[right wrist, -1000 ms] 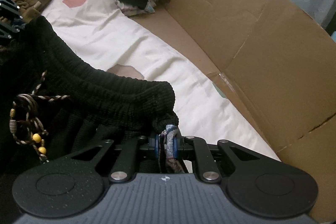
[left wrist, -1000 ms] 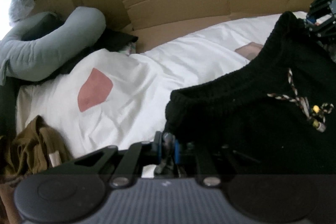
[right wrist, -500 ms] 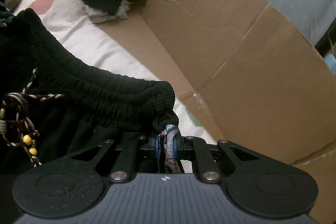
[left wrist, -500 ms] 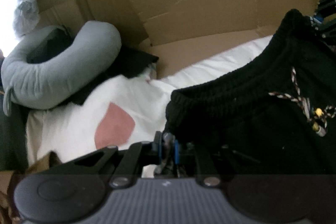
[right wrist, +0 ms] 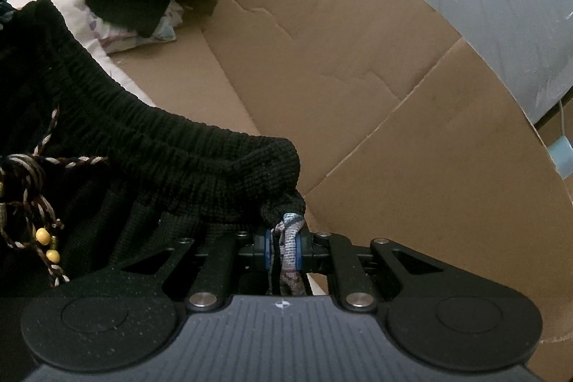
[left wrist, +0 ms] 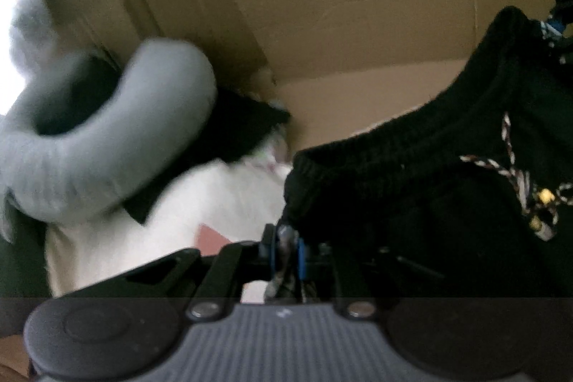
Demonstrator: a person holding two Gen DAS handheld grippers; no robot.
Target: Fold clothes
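Raised higher than a second ago, both wrist views now show more of the cardboard (right wrist: 358,88) wall and less of the white sheet (left wrist: 150,224), suggesting that the black garment (left wrist: 412,203) is being lifted clear of the bed. It hangs stretched between the two grippers by its ribbed waistband (right wrist: 150,138), the beaded drawstring (right wrist: 32,203) dangling at the middle. A grey pillow (left wrist: 89,145) lies at the far left corner of the bed. The left gripper (left wrist: 286,256) is clamped on one end of the waistband, the right gripper (right wrist: 283,249) on the other. Folding proper appears yet to begin.
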